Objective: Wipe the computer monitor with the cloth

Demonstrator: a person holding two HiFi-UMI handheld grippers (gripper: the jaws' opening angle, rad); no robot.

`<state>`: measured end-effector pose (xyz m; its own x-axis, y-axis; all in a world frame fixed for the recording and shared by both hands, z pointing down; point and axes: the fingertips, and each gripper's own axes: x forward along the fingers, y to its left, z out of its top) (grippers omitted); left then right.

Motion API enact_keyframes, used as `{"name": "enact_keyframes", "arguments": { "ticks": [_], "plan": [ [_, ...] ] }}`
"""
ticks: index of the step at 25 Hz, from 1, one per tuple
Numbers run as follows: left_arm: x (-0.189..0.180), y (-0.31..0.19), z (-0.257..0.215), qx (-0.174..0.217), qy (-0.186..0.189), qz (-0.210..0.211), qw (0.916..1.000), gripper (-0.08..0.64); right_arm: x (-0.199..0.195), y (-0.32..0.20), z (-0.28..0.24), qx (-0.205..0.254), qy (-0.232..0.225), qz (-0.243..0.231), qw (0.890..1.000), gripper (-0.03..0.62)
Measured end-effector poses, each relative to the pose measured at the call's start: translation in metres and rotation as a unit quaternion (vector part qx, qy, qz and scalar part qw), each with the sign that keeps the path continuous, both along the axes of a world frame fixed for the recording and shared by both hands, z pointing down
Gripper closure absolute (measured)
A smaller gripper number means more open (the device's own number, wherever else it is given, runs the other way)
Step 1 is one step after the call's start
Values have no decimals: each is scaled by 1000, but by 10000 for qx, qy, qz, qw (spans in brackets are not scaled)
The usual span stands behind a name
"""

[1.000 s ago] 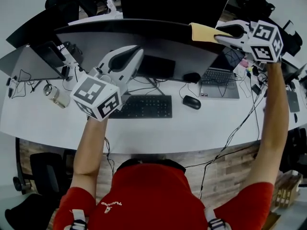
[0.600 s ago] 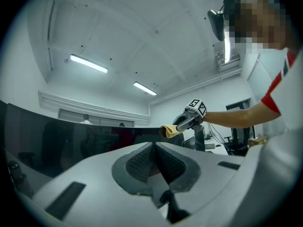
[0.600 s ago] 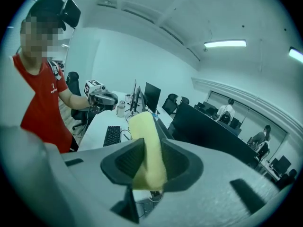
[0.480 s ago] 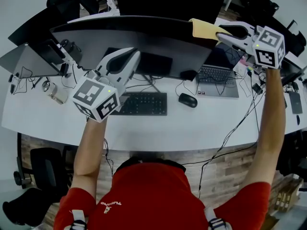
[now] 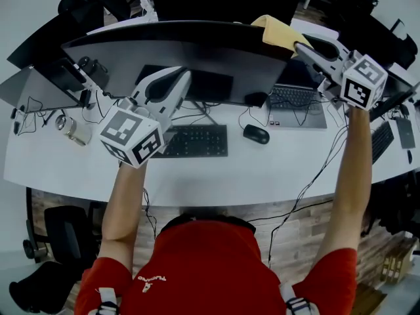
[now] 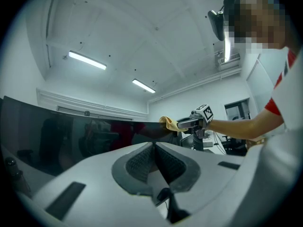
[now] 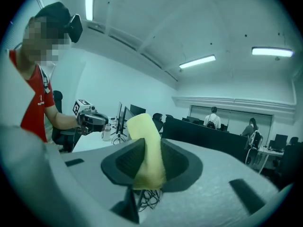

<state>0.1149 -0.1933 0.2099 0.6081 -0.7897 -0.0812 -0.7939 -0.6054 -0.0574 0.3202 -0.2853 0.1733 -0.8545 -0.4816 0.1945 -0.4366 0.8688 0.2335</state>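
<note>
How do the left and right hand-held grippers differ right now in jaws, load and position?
The left hand-held gripper has its jaws shut on nothing, while the right hand-held gripper grips a folded yellow cloth. The left is low, in front of the wide black curved monitor. The right is raised to the monitor's top edge near its right end, with the cloth at that edge. Both are white and carry a marker cube.

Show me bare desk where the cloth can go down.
Free: the desk strip between keyboard and near edge, and in front of the jar. Crowded: under the monitor, with mouse, laptop and cables.
</note>
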Motion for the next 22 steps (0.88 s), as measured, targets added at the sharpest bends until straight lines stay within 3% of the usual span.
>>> {"name": "enact_keyframes", "arguments": {
  "ticks": [3, 12, 22],
  "plan": [
    [0, -1, 2, -12, 0, 13, 10000, 545, 0, 0, 1, 80, -262, 152, 9995, 477],
    [1, -3, 6, -46, -16, 87, 10000, 545, 3, -2, 8, 168, -380, 757, 9963, 468],
    [2, -5, 13, -102, -99, 172, 9998, 545, 8, 5, 10, 111, -763, 1210, 9897, 509]
  ]
}}
